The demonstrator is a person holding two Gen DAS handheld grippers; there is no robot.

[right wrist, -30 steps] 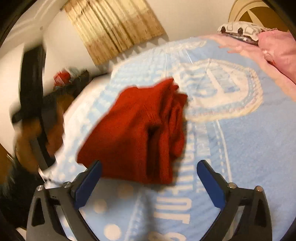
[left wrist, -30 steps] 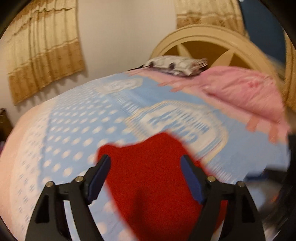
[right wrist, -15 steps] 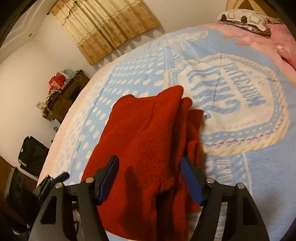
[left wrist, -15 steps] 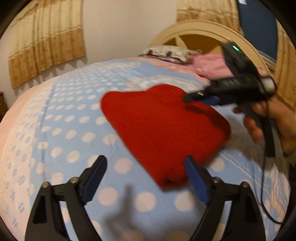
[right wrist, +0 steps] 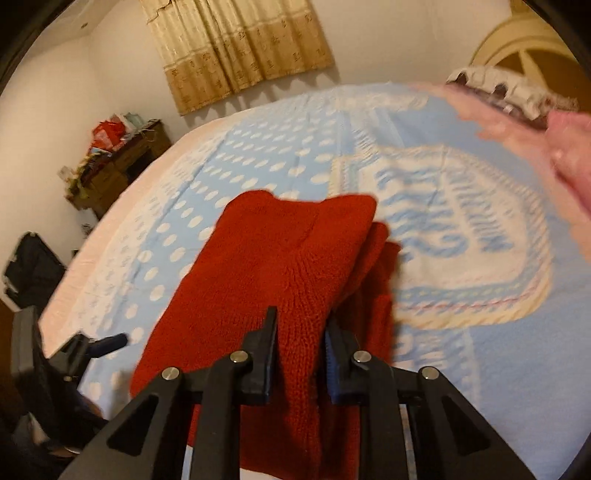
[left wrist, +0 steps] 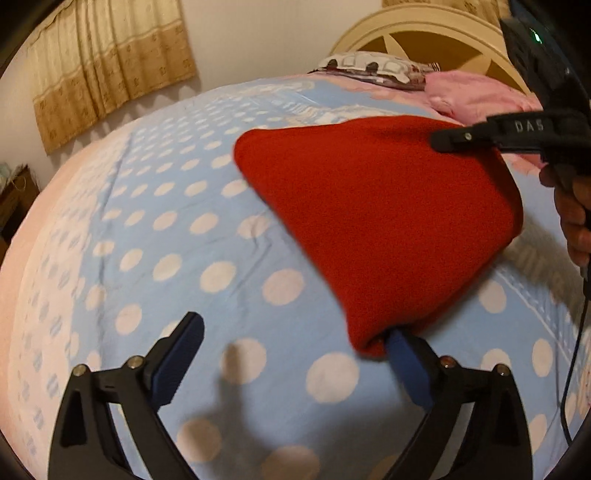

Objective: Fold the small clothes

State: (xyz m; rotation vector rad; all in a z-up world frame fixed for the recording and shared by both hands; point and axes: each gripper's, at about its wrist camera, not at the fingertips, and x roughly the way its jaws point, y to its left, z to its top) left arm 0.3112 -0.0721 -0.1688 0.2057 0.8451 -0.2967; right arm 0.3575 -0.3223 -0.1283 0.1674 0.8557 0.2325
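Note:
A folded red knitted garment (left wrist: 384, 218) lies on a light blue polka-dot blanket (left wrist: 177, 229) on a bed. My left gripper (left wrist: 291, 332) is open at the garment's near corner, its right finger tip touching or just under the edge. In the right wrist view my right gripper (right wrist: 300, 328) is shut on a thick fold of the red garment (right wrist: 280, 258). The right gripper also shows in the left wrist view (left wrist: 480, 138) at the garment's far right edge, and the left gripper shows in the right wrist view (right wrist: 96, 347) at the left.
A pink quilt (left wrist: 476, 96) and a patterned pillow (left wrist: 373, 68) lie by the cream headboard (left wrist: 424, 33). Curtains (right wrist: 240, 48) hang on the wall. A cluttered wooden cabinet (right wrist: 118, 162) and a dark bag (right wrist: 29, 269) stand beside the bed.
My right gripper has closed from wide open onto the garment's edge. My left gripper has drawn back toward the garment's near corner and stays open.

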